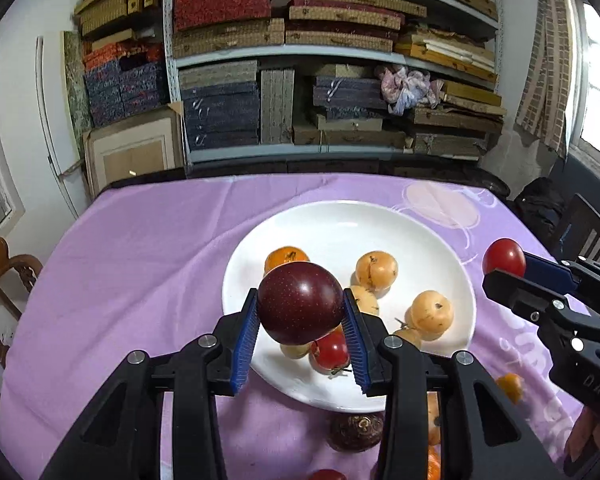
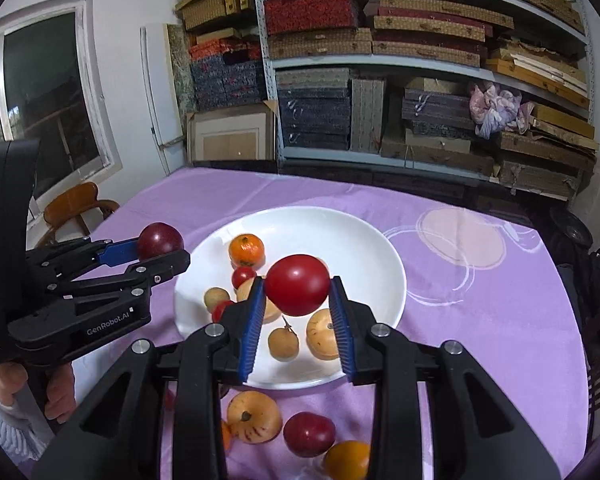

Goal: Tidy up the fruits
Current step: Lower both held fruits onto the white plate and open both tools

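Above the white plate, the left gripper clamps a dark plum and the right gripper clamps a red tomato. Several fruits already fill the plate; a few more wait on the purple cloth at its near edge, so roughly halfway.

Far half of the white plate is bare; its near half is crowded with fruit.
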